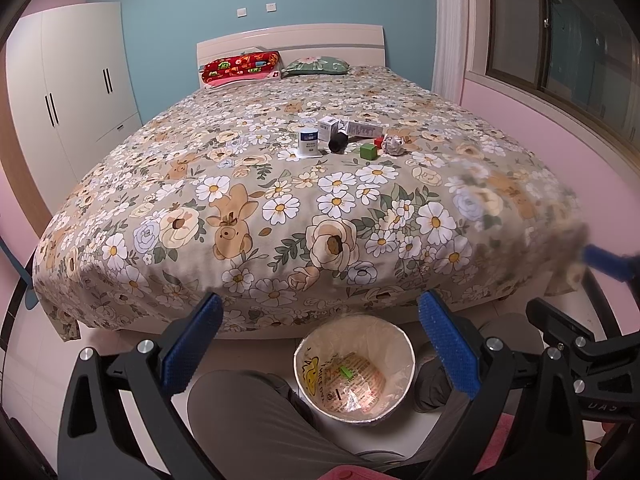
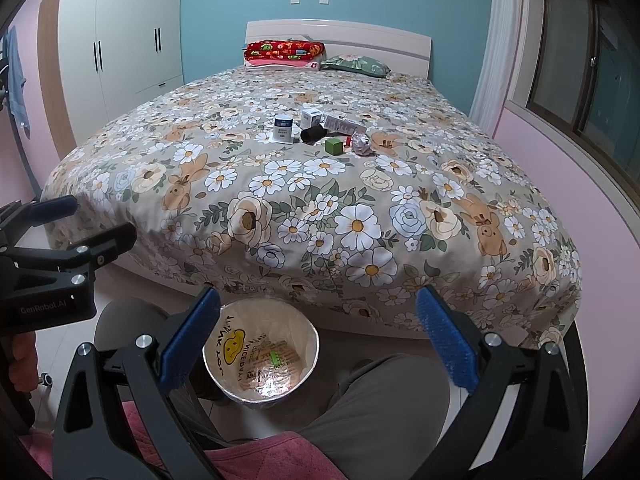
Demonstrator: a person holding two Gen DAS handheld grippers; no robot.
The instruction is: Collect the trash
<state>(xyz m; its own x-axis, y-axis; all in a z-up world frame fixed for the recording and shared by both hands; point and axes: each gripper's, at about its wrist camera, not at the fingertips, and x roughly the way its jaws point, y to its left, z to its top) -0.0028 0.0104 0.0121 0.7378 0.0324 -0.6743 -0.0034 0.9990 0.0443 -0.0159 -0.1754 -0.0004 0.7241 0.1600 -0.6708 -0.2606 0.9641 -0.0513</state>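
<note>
A small cluster lies mid-bed: a crumpled paper ball (image 1: 393,145) (image 2: 362,145), a green cube (image 1: 368,151) (image 2: 333,146), a small red block (image 1: 378,142), a white-and-blue bottle (image 1: 308,141) (image 2: 283,126), a black object (image 1: 338,141) (image 2: 314,135) and white boxes (image 1: 329,126) (image 2: 311,117). A bag-lined waste bin (image 1: 354,372) (image 2: 262,354) stands on the floor at the foot of the bed. My left gripper (image 1: 320,346) and right gripper (image 2: 318,344) are both open and empty, held low over the bin, far from the cluster.
The floral bedspread (image 1: 280,208) covers the whole bed. Pillows (image 1: 240,66) lie at the headboard. A white wardrobe (image 1: 72,92) stands left; a window (image 1: 560,40) is right. The person's legs (image 1: 248,420) flank the bin.
</note>
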